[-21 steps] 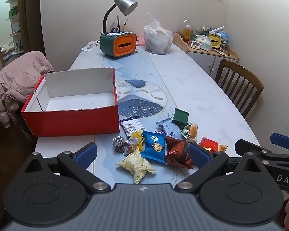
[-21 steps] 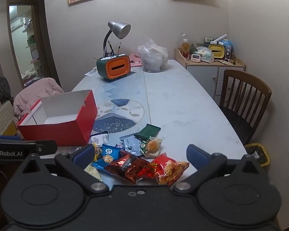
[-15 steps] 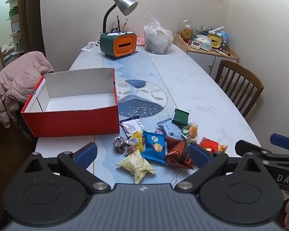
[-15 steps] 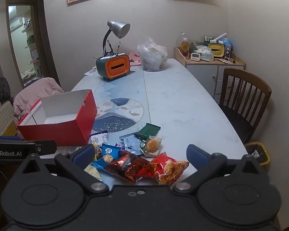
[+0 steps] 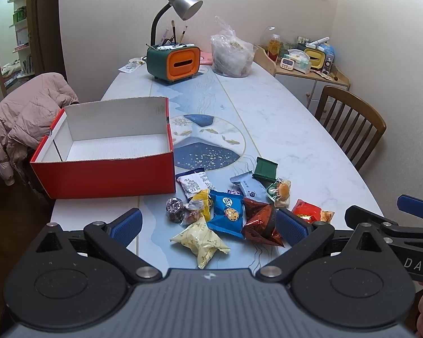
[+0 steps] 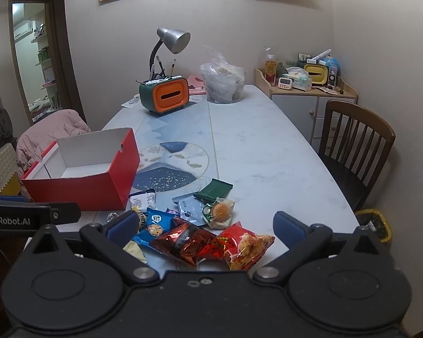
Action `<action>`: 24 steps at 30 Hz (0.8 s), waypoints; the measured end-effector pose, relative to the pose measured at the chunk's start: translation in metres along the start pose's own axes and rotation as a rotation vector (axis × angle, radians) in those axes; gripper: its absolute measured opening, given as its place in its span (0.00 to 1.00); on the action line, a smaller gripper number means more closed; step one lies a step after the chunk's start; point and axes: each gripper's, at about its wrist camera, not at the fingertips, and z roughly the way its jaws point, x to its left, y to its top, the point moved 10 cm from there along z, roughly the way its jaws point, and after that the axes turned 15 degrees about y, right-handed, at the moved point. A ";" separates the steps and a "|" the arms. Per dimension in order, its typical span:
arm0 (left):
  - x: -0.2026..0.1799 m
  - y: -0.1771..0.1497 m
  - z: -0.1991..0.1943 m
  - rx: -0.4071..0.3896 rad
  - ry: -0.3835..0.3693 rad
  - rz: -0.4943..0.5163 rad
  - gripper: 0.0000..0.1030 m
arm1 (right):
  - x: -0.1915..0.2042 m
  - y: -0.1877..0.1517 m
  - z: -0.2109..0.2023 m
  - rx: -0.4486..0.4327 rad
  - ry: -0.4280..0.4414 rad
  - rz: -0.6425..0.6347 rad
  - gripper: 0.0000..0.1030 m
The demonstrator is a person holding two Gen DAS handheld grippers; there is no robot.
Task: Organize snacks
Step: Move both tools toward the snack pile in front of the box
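1. Red box (image 5: 104, 178) is sitting empty on the tabletop (image 5: 282, 129), left of the snacks (image 5: 228, 211).
2. Left gripper (image 5: 208, 224) and right gripper (image 6: 204, 225) are hovering wide open, holding nothing; nothing has changed since earlier, so sorting is unstarted.

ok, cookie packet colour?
Blue, with a cookie picture on it: cookie packet. Clearest in the left wrist view.

red box (image 5: 104, 178) with white inside, blue cookie-print packet (image 5: 228, 209), shiny dark red foil bag (image 5: 260, 221), pale yellow pouch (image 5: 201, 239), dark green wrapper (image 5: 265, 169), orange-and-green holder (image 5: 173, 60) up top
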 end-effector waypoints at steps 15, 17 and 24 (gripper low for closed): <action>-0.005 -0.001 0.004 -0.022 0.005 0.026 0.99 | -0.001 0.000 -0.001 -0.002 -0.007 -0.003 0.99; -0.005 -0.001 0.005 -0.020 0.006 0.030 0.99 | -0.002 0.000 0.000 0.000 -0.008 -0.001 0.99; -0.004 -0.009 0.010 0.049 0.013 0.054 0.99 | -0.003 -0.001 0.003 0.011 -0.009 0.003 0.97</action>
